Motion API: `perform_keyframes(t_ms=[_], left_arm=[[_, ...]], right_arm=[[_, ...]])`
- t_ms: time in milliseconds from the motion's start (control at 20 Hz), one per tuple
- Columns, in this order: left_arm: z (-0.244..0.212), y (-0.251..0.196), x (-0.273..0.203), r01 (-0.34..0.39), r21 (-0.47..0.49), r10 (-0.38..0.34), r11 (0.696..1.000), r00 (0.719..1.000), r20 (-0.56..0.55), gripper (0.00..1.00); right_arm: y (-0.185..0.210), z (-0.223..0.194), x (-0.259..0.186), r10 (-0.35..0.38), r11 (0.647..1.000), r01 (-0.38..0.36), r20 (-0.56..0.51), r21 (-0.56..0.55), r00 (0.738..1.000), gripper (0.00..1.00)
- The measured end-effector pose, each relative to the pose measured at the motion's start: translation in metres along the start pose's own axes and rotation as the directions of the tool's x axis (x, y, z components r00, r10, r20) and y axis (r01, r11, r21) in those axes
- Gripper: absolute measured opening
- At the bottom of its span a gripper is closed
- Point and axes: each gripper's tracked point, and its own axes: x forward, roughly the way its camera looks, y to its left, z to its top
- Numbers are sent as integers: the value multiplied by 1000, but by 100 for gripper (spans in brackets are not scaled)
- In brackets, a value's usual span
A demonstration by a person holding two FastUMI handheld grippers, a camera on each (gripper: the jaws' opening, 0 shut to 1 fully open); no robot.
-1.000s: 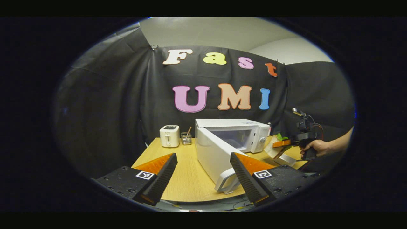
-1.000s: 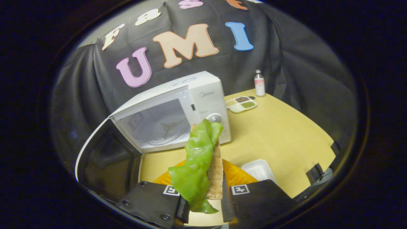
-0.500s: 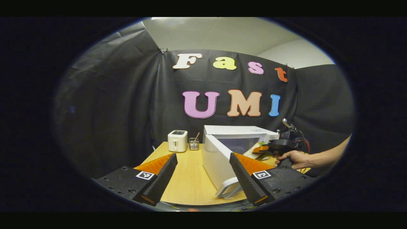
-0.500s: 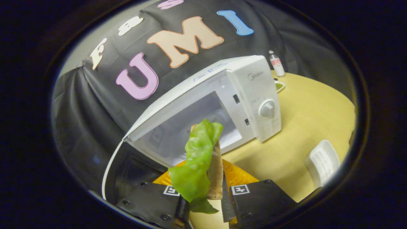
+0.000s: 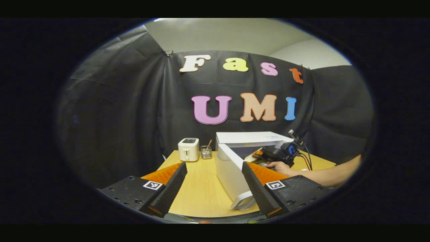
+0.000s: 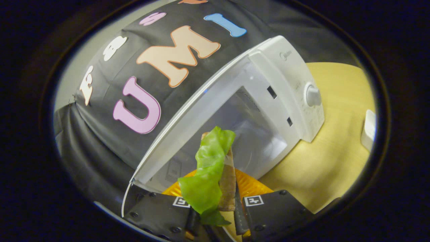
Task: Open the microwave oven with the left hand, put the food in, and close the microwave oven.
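The white microwave point(image 5: 250, 138) stands on the wooden table point(image 5: 198, 188) with its door point(image 5: 231, 174) swung wide open toward me. My left gripper point(image 5: 211, 188) hangs open in front of the table, nothing between its fingers. In the left gripper view the right gripper point(image 5: 268, 155), held by a hand, sits at the oven's mouth. In the right gripper view my right gripper point(image 6: 215, 215) is shut on the food point(image 6: 211, 174), a slice of bread with a green lettuce leaf, held upright just before the microwave point(image 6: 268, 101) cavity point(image 6: 235, 134).
A white toaster point(image 5: 188, 149) and a small glass holder point(image 5: 206, 152) stand at the table's back left. A white tray point(image 6: 368, 129) lies on the table to the right of the microwave. Black cloth walls close the booth behind.
The right gripper has carried the food left and forward, from beside the microwave up to its open mouth. The left gripper has stayed open and drawn back slightly.
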Motion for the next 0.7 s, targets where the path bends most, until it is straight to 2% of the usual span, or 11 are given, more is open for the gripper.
perform_keyframes(t_ms=[150, 350, 450, 700], left_arm=[[-6, 2, -3, -14, -5, 14, 1000, 1000, -24, 94], [-12, 0, -6, -36, -71, 33, 997, 998, -51, 96], [-12, 6, -5, -62, -64, 59, 996, 997, -51, 94], [-20, 12, 0, -69, -87, 63, 994, 996, -66, 94]], right_arm=[[5, -3, 23, -8, 999, 6, 59, 41, 998, 48], [10, -13, 50, -34, 994, 25, 84, 106, 996, 48], [7, -15, 60, -56, 992, 45, 98, 115, 994, 49], [6, -13, 84, -80, 986, 61, 122, 152, 989, 48]])
